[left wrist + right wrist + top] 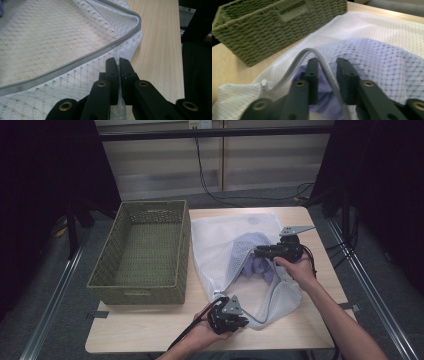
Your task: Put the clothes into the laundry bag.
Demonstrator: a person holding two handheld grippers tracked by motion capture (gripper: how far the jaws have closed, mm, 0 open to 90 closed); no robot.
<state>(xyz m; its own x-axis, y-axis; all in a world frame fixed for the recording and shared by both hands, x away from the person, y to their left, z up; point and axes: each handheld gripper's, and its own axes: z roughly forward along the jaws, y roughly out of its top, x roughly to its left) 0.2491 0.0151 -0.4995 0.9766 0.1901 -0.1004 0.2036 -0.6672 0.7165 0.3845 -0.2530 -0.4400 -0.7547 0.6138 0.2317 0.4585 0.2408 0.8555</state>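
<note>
Mesh bag (225, 245): white, zippered, lying on the bench (150, 330) just right of the green woven basket (142, 252), mouth open toward my side.
Contents: I see a lilac garment (257, 257) inside the bag, partly under the mesh.
Left hand (207, 332): forearm enters from the bottom edge, hand low at the bag's near corner.
Left tool (118, 65): jaws almost together, pinching a fold of the bag's mesh just below the grey zipper (75, 62).
Right hand (300, 270): forearm runs up from the lower right, wrist bent left toward the bag's opening.
Right tool (327, 66): jaws a narrow gap apart, astride the raised zipper edge; I cannot tell whether they grip it.
</note>
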